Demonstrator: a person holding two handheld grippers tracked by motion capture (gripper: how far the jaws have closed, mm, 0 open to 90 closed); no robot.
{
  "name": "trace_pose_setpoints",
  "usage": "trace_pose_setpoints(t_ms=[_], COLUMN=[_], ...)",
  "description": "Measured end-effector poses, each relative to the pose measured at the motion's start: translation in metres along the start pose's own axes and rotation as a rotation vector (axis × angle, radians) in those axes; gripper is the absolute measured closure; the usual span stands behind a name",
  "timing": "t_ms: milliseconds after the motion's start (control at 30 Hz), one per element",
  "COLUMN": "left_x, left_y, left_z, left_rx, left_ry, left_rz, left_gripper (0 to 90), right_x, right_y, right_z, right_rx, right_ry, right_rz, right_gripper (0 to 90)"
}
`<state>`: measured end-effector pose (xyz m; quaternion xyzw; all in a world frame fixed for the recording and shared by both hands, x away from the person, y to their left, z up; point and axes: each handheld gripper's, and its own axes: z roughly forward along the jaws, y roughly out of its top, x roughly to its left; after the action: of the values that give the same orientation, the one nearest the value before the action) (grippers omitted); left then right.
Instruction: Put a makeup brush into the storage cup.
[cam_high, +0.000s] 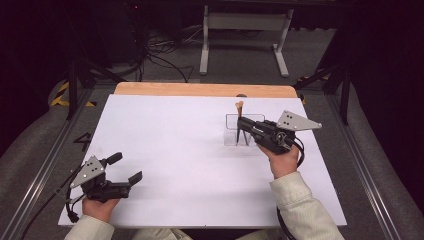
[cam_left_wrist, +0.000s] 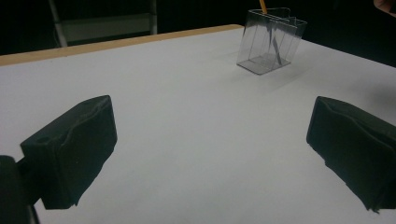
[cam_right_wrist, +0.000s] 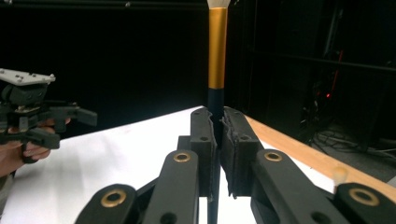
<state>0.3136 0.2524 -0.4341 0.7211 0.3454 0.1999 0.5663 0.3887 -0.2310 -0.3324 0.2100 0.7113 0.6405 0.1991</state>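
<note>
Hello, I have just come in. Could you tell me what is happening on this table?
A person holds a gripper in each hand at a white table. The right gripper has its fingers shut on the dark handle of a makeup brush with a gold ferrule, held upright, bristles up. In the high view the brush stands at a clear plastic holder, its lower end inside it. The left gripper rests near the table's front left, open, with nothing between its fingers.
</note>
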Motion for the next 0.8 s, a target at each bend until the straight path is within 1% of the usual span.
trace_pose_setpoints(t_ms=[133, 200, 300, 567, 733, 800], left_x=[0.0, 0.0, 0.0, 0.0, 0.0, 0.0], left_y=[0.0, 0.0, 0.0, 0.0, 0.0, 0.0], left_z=[0.0, 0.0, 0.0, 0.001, 0.0, 0.001], left_rx=[0.001, 0.002, 0.002, 0.004, 0.004, 0.005], left_ry=[-0.001, -0.001, -0.002, -0.002, 0.0, -0.001], left_rz=[0.003, 0.001, 0.004, 0.001, 0.002, 0.001], left_gripper=[2.4, 2.4, 2.4, 2.4, 2.4, 2.4], right_x=[-0.004, -0.006, -0.008, -0.016, -0.024, -0.028], right_y=[-0.001, 0.0, 0.001, 0.005, 0.01, 0.01], right_z=[-0.002, -0.003, -0.003, 0.0, 0.006, 0.007], right_rx=[-0.019, -0.033, -0.038, -0.033, -0.018, -0.019], right_ry=[-0.009, -0.023, -0.036, -0.065, -0.092, -0.1], right_rz=[0.002, -0.006, -0.016, -0.028, -0.055, -0.048], right_gripper=[83.6, 83.6, 83.6, 83.6, 83.6, 83.6])
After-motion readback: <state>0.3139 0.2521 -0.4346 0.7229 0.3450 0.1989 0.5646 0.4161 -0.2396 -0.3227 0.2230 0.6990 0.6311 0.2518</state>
